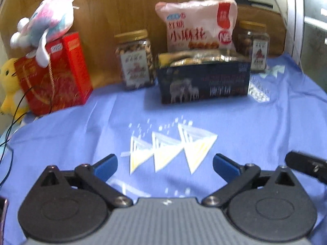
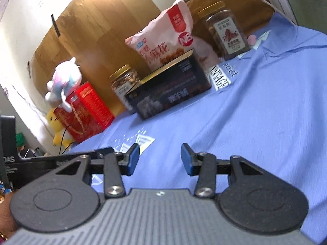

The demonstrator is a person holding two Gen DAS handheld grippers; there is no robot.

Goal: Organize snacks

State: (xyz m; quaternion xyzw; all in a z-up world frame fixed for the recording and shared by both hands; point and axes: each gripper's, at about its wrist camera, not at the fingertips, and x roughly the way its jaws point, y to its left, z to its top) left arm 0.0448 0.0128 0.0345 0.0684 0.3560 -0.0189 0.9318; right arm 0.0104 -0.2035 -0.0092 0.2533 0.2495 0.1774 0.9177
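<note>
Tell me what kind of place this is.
Probably a home, not a shop: a blue cloth covers the surface, plush toys sit on a red gift box, and snack jars line a wooden board.

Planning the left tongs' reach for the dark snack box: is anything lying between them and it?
Nothing visible does. From the left wrist view, only bare blue cloth with its printed triangles lies between the open, empty left tongs and the dark snack box. The jars flank the box, not front it.
</note>
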